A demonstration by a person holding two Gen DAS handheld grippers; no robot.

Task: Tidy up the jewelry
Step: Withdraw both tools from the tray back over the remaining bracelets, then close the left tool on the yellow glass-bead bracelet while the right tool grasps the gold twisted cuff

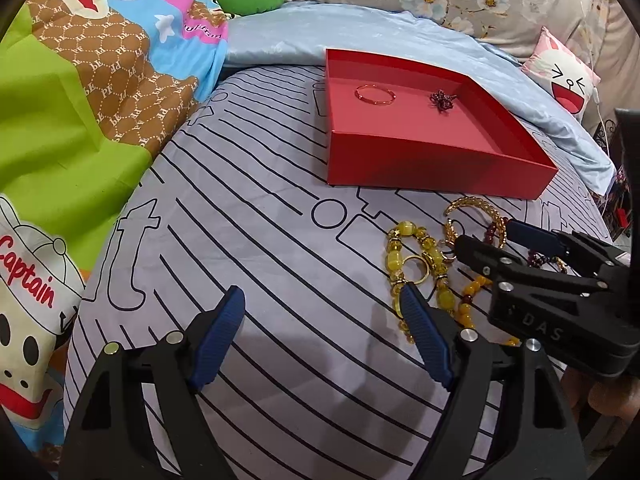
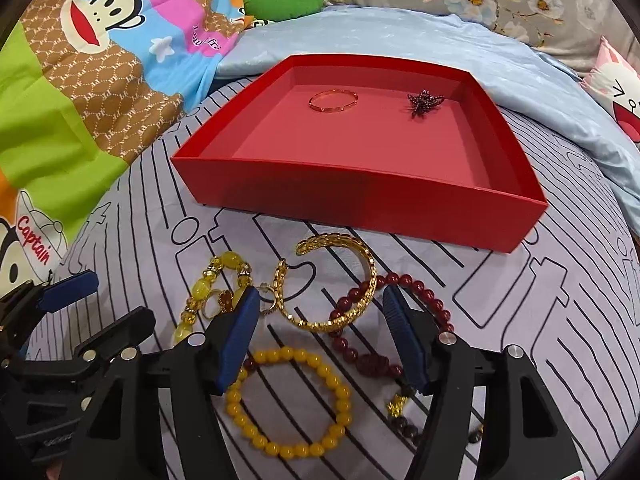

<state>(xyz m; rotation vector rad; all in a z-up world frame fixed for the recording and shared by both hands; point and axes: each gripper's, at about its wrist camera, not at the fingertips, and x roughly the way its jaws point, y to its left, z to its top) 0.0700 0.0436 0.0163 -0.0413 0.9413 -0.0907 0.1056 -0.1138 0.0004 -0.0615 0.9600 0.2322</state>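
Your left gripper (image 1: 324,300) stands wide with nothing between its ribbed blue pads — only striped grey bedsheet (image 1: 240,240) under it, and open cloth runs from there up to the near wall of the red tray (image 1: 432,168). Its right pad sits at the edge of the jewellery pile, just beside the pale yellow glass-bead bracelet (image 1: 416,256).

Your right gripper (image 2: 318,300) is also parted, holding nothing; its tips straddle the lower curve of the gold chain-link cuff (image 2: 340,280), which lies open-ended on the sheet. The dark red bead bracelet (image 2: 400,320) loops beside the right pad, partly under the cuff, and the opaque yellow bead bracelet (image 2: 288,400) lies flat between the arms, nearer the camera.

The tray is shallow, square, matte card with straight walls. Inside, at the far side, rest a thin gold bangle (image 2: 333,101) and a small dark beaded cluster (image 2: 425,103), well apart; the rest of its floor is bare. Soft blue satin (image 2: 440,40) and cartoon quilt (image 2: 80,100) crowd the tray's far and left edges.
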